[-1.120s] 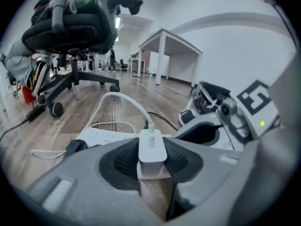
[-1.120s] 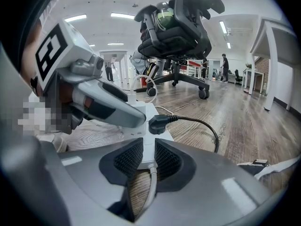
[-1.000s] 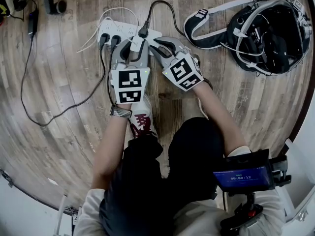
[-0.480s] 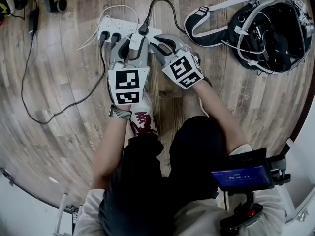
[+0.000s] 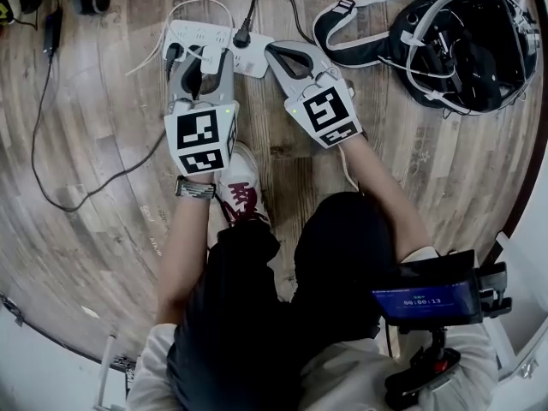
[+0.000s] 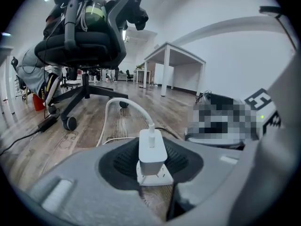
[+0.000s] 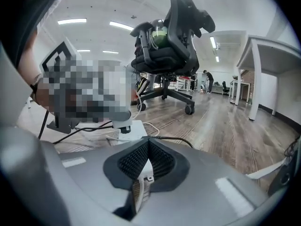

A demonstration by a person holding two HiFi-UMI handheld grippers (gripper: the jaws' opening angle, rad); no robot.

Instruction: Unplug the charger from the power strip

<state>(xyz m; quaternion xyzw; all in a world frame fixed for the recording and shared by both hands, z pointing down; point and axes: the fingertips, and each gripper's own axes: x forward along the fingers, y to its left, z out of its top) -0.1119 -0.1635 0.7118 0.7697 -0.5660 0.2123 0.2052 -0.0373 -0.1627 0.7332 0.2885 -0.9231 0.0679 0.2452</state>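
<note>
The white power strip lies on the wood floor with black plugs in it. My left gripper is shut on the white charger at the strip's near edge. In the left gripper view the charger, white cable on top, sits between the pads directly over the strip's end; whether its prongs are still in, I cannot tell. My right gripper is shut with nothing in it, its tips beside the strip's right end. In the right gripper view the pads meet and the strip lies beyond.
A black bag with grey straps lies at the right. Black cables run over the floor at the left. An office chair and a white table stand beyond. The person's shoe is just behind the left gripper.
Both grippers have lifted and sit higher in the head view. The right gripper's jaws, which stood apart at the strip's end, have closed empty. The left keeps its hold on the charger.
</note>
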